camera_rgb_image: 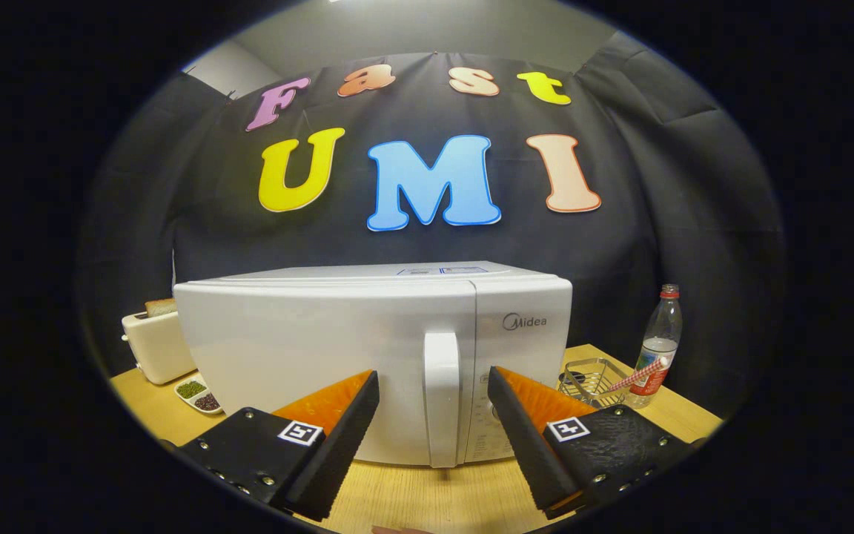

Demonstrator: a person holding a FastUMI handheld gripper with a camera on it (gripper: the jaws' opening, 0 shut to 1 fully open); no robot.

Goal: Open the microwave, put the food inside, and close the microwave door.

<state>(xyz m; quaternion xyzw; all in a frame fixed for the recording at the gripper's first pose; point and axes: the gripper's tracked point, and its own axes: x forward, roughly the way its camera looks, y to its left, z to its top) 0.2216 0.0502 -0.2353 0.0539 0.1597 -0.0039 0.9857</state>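
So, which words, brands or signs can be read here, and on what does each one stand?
"Midea": brand on the microwave, upper right front.
Print on its control panel: too small.
Sticker on its top: blurred.
Water bottle label: unreadable.
Gripper fingers open, either side of the door handle.

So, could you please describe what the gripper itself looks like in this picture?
The gripper has two wedge-shaped fingers that taper toward their tips, with a rough, foam-like texture on their inner faces. Each finger is mounted on a dark, flat block fastened with small metal screws. On top of each block sits a square black-and-white marker. No cables are visible.
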